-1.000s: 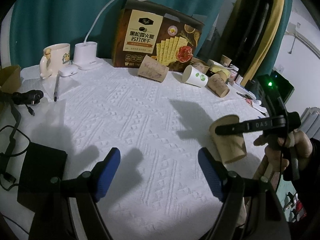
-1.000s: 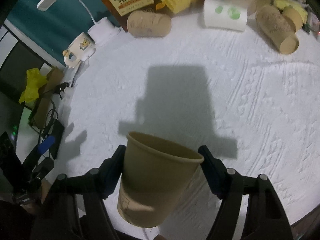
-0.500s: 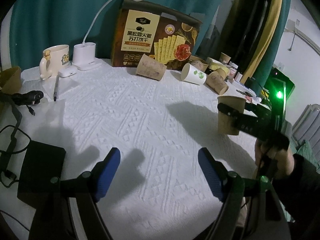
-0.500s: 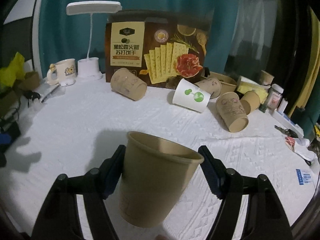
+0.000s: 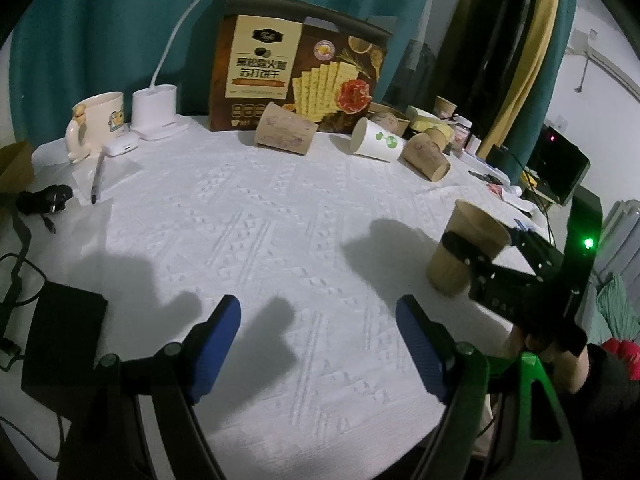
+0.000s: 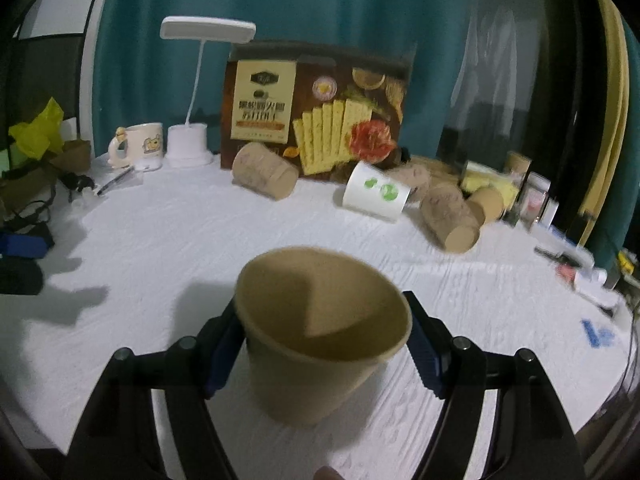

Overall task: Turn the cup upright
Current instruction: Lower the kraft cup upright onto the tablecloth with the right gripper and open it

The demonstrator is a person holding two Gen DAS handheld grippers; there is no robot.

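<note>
over the tablecloth (image 6: 168, 240), cup (image 6: 320, 344) base possibly touching, blurred

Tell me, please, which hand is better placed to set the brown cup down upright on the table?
The right. The right gripper is already shut on the brown cup, mouth up and only slightly tilted, close above the white tablecloth. The left gripper is open, empty and off to the side.

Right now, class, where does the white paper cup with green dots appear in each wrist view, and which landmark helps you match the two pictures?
Left wrist view: the white cup with green dots lies on its side, upper middle, toward the right.
Right wrist view: the same cup lies right of centre.
Shared landmark: the cracker box stands just behind it, to its left.
</note>
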